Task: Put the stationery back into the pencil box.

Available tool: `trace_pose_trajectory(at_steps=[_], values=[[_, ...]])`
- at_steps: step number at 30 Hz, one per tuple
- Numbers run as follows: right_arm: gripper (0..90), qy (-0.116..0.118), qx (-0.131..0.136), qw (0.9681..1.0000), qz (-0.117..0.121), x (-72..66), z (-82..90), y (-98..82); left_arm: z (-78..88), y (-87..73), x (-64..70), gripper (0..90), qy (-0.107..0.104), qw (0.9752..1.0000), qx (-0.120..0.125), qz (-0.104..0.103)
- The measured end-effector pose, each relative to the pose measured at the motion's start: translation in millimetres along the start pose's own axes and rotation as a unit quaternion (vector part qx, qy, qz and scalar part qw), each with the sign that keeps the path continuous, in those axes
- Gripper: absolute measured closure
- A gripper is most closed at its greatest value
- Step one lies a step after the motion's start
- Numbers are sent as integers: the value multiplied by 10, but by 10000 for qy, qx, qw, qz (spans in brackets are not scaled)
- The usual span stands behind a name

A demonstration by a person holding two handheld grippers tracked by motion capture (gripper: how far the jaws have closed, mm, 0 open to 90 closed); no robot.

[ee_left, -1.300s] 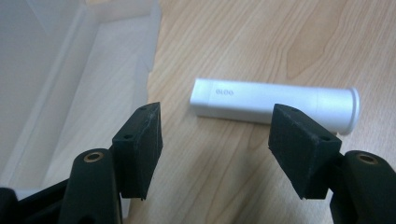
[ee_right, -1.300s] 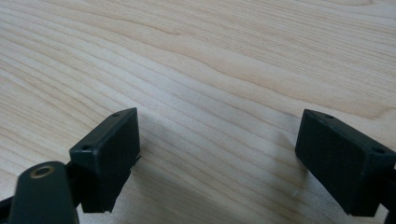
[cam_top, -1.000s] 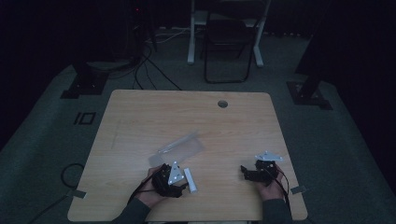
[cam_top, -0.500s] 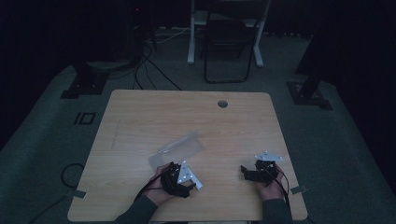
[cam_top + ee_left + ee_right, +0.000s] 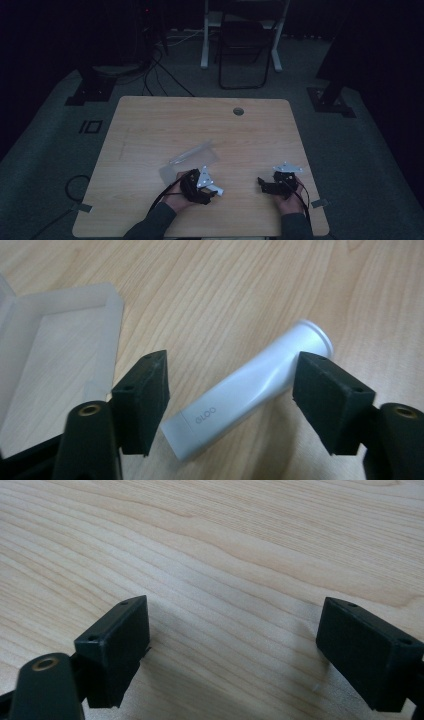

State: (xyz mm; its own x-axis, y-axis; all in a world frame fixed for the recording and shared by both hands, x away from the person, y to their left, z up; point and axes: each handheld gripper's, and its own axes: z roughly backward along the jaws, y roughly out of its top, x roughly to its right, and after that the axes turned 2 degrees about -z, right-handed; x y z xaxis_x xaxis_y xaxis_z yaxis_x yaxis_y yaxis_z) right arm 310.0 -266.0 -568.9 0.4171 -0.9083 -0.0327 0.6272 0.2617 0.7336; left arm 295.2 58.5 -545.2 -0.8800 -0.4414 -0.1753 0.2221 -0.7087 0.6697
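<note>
A white tube (image 5: 250, 390) with small grey lettering lies slantwise on the wooden table (image 5: 150, 125). My left gripper (image 5: 230, 405) straddles it, and the jaws have just been closing with the tube between them. The left pad stands a little clear of the tube's flat end, and the right pad sits at its round end without a visible squeeze. From above, the left gripper (image 5: 211, 191) is at the table's front middle with the tube (image 5: 217, 190) at its tip. My right gripper (image 5: 232, 645) is open over bare wood, seen from above at the front right (image 5: 262, 183).
An open translucent plastic case (image 5: 55, 355) lies just left of the tube; from above, the case (image 5: 192, 155) is beyond the left hand. A cable hole (image 5: 238, 111) sits near the table's far edge. A chair (image 5: 245, 45) and stands are on the floor behind.
My left gripper has slid to the right along the front of the table, away from the case. The right gripper has stayed put.
</note>
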Motion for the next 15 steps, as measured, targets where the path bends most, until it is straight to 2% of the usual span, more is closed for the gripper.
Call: trace_pose_trajectory(at_steps=[3, 4, 7, 11, 15], values=[[137, 0, 0, 10000, 0, 0, 0, 0, -38, -1, -2, 439, -12, 10000, -55, -40], [137, -1, 0, 10000, 1, 0, 0, 0, -40, -2, 6, 439, 42, 9999, -73, -94], [137, -1, 1, 10000, 0, 0, 0, 0, -34, -8, 10, 550, 146, 9998, -62, -104], [137, 0, 0, 10000, 2, 0, 0, 0, -26, -17, -4, 603, 166, 9998, -92, -73], [137, -1, -2, 10000, -3, -1, 0, 0, -20, -28, -11, 656, 81, 9999, -118, -52]])
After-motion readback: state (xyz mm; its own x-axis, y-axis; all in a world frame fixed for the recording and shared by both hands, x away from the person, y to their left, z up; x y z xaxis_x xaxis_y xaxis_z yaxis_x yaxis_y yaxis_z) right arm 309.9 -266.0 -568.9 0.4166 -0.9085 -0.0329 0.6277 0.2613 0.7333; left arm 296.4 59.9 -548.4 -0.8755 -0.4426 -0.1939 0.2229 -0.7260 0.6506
